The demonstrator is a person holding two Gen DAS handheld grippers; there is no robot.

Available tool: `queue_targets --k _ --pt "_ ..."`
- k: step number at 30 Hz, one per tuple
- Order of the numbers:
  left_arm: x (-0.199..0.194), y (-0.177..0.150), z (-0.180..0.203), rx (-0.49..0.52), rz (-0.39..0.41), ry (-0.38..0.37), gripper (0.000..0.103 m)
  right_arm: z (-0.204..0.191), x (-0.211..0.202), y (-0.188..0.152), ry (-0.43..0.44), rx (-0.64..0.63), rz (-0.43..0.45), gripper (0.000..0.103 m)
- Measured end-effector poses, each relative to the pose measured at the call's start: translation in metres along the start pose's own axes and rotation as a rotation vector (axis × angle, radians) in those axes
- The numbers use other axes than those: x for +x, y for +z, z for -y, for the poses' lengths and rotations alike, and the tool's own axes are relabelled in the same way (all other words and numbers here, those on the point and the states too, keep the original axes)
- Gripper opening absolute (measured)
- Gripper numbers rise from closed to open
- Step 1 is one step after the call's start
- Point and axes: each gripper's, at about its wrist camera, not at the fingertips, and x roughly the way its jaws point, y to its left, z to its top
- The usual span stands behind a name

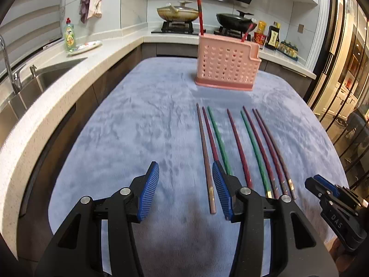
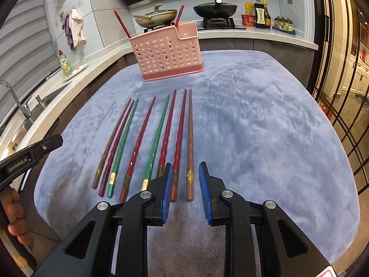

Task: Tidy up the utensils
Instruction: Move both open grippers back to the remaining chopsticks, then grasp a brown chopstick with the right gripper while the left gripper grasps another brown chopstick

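Note:
Several chopsticks, red, green and brown, lie side by side on the blue cloth (image 1: 138, 120), with the row (image 1: 244, 147) running towards a pink perforated holder (image 1: 224, 67) (image 2: 169, 53). Two red chopsticks (image 2: 122, 24) stand in the holder. My left gripper (image 1: 185, 173) hovers open over the near end of the row, the leftmost brown chopstick (image 1: 206, 168) just inside its right finger. My right gripper (image 2: 185, 168) is open too, with a narrower gap, above the handle ends of a red chopstick (image 2: 175, 177) and the rightmost brown chopstick (image 2: 189, 177). Neither gripper touches anything.
A counter with a sink (image 1: 46, 76), a tap and a green soap bottle (image 1: 69, 38) runs along the left. Behind the holder is a stove with two pans (image 2: 215, 9) and sauce bottles (image 2: 261, 16). Glass doors (image 2: 341, 92) stand on the right. A hand (image 2: 13, 207) holds the left gripper.

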Motion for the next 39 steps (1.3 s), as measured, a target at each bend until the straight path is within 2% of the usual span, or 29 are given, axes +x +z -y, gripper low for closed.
queue_targets --k 20,27,31,39 --pt "0.021 -0.024 0.000 -0.003 -0.082 0.002 0.048 0.000 0.031 -0.013 -0.016 0.003 -0.058 0.023" --pt "0.027 -0.028 0.002 -0.002 -0.101 -0.004 0.048 0.005 0.037 -0.016 -0.027 0.012 -0.068 0.019" --pt "0.029 -0.030 0.005 0.001 -0.104 -0.009 0.056 0.007 0.038 -0.017 -0.028 0.013 -0.065 0.017" --pt "0.038 -0.034 0.012 0.013 -0.125 -0.021 0.056 0.010 0.038 -0.018 -0.030 0.020 -0.061 0.011"
